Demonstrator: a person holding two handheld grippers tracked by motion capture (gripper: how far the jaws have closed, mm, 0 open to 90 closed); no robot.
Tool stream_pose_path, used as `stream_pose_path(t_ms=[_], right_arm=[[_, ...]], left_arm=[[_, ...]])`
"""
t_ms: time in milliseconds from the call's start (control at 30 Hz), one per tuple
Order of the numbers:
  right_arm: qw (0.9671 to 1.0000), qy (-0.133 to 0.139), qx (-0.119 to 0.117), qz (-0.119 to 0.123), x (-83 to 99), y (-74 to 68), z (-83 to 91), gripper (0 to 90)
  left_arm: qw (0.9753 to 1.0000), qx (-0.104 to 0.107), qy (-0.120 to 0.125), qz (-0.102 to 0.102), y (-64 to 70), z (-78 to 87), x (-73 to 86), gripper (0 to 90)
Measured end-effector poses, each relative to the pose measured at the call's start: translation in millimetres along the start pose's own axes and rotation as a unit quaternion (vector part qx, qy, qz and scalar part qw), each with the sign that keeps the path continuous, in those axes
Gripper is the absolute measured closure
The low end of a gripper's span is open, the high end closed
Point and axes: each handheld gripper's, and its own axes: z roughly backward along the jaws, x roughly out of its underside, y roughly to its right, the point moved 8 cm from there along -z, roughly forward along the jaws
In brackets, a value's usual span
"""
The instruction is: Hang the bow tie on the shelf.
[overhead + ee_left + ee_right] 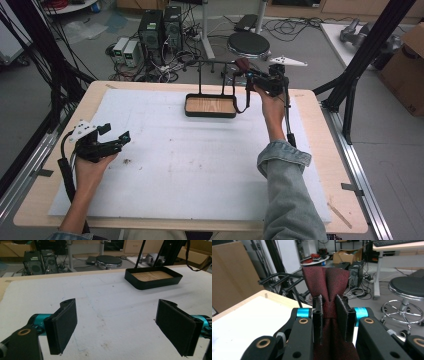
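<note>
Two black pads of the left claw are standing wide apart with nothing between them, low over the white mat on the tabletop. Farther off, the right claw is pinching a dark red cloth tight and holding it up in the air near the top bar of the black rack, above its tray. I think the cloth is picked up already. Hanging it over the bar is not done yet.
</note>
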Motion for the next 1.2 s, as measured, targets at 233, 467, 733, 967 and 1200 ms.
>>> stream_pose_path(t_ms=[233,467,733,967,1200], right_arm=[[0.9999,-0.008,0.010,0.005,1.6,1.7,-5.8,76.3],[0.9998,-0.006,0.018,-0.002,3.6,6.2,-10.5,76.3],[0.9994,-0.014,0.027,-0.018,9.3,12.4,-14.6,76.2],[0.9986,-0.026,0.031,-0.035,16.3,16.3,-19.4,75.7],[0.9981,-0.032,0.033,-0.041,19.7,19.4,-20.9,75.1]], left_arm=[[1.0000,0.000,0.000,-0.001,-0.1,0.3,-0.2,17.7],[1.0000,0.001,0.001,-0.001,-0.1,0.4,-0.2,17.7],[1.0000,0.002,0.000,-0.001,0.7,0.1,-0.2,17.8],[1.0000,0.002,0.000,-0.002,0.7,0.4,0.0,17.8],[1.0000,0.003,-0.001,-0.001,1.7,0.0,0.1,17.7]])
